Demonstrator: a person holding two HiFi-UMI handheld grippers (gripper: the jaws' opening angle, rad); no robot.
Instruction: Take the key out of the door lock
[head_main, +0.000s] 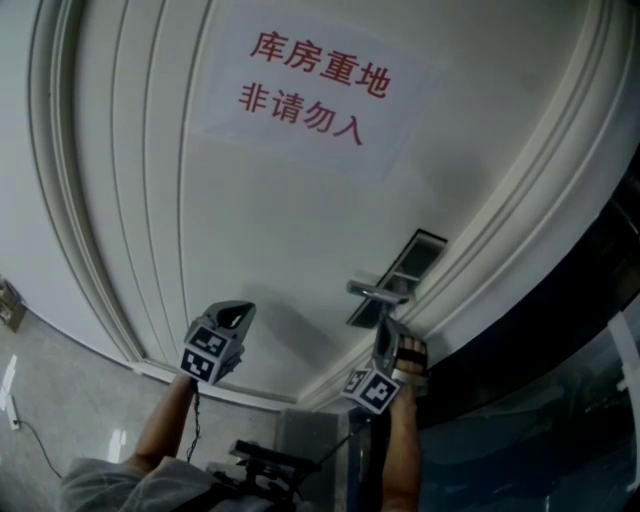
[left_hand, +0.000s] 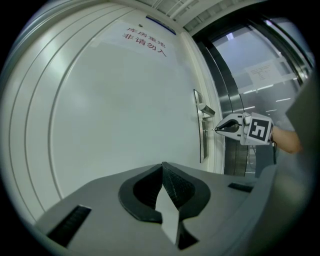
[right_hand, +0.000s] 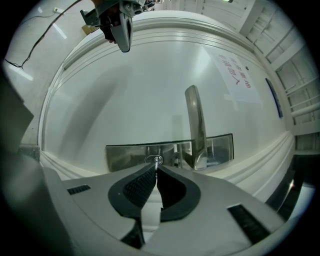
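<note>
While the right hand-held gripper (right_hand: 156, 169) sits clenched at the lock plate (right_hand: 125, 156), its tips pinch the small metal key (right_hand: 157, 161). The key appears seated in the keyhole of the white door (right_hand: 125, 100), and only a sliver of its head shows ahead of the pads. Door handle (right_hand: 196, 125) stands at about 1 o'clock from the key, close beside the jaws but apart from them. Left hand-held gripper (left_hand: 161, 167) is closed on nothing, facing the door panel and well apart from the lock; in the right gripper view it hangs at 11 o'clock. Paper sign (head_main: 312, 85) with red characters sits at 12 o'clock on the door in the head view. Handling judgement: the key is light, stiff and thin, and its smooth metal is slippery in a tip pinch and likely to bind if pulled off-axis. Best hold is flat across the head, pads on both faces, then a straight draw along the blade's line, away from the door. Any tilt risks jamming, or the key slipping free and dropping.
</note>
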